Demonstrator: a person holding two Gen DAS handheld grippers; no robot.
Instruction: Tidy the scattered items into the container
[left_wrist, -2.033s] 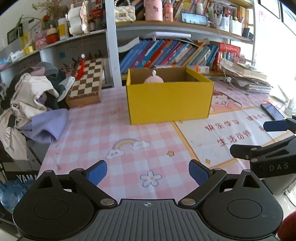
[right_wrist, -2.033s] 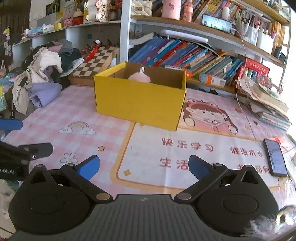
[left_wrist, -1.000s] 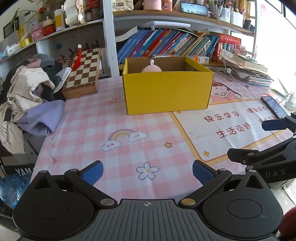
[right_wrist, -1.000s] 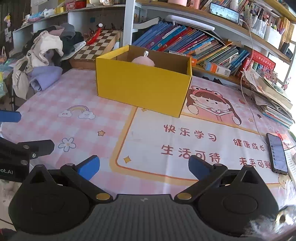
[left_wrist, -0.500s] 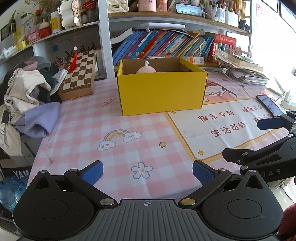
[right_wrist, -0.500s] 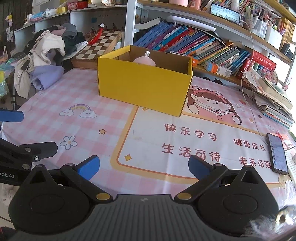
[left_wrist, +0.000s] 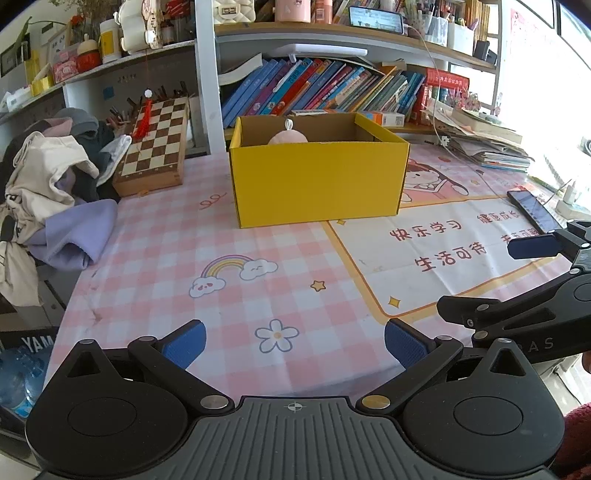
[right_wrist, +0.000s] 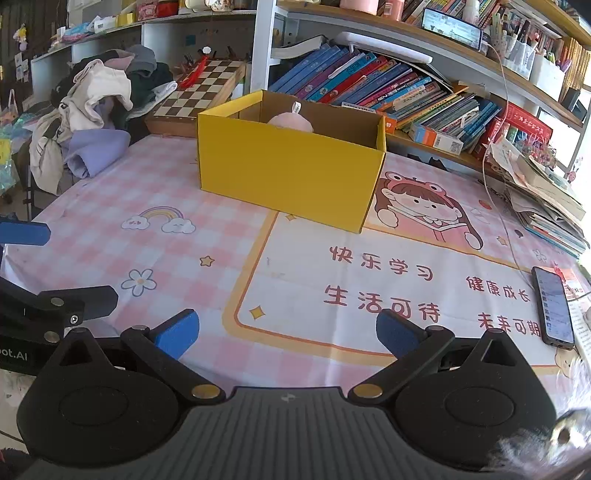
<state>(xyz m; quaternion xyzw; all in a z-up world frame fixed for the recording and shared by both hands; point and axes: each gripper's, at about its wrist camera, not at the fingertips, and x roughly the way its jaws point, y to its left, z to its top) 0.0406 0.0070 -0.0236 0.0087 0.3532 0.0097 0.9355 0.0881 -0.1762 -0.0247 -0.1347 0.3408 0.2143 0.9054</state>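
- We are facing the table (left_wrist: 155, 258), its pink checked cloth lying bare between us and the box; no loose item is showing there
- The yellow box (left_wrist: 317, 184) is standing straight ahead, long side toward us, a pink plush (left_wrist: 287, 137) already sitting inside; it is lying nearer our left side
- We are holding the left hand-held gripper (left_wrist: 293, 341) and the right hand-held gripper (right_wrist: 286, 330) low, fingers spread apart, gripping nothing
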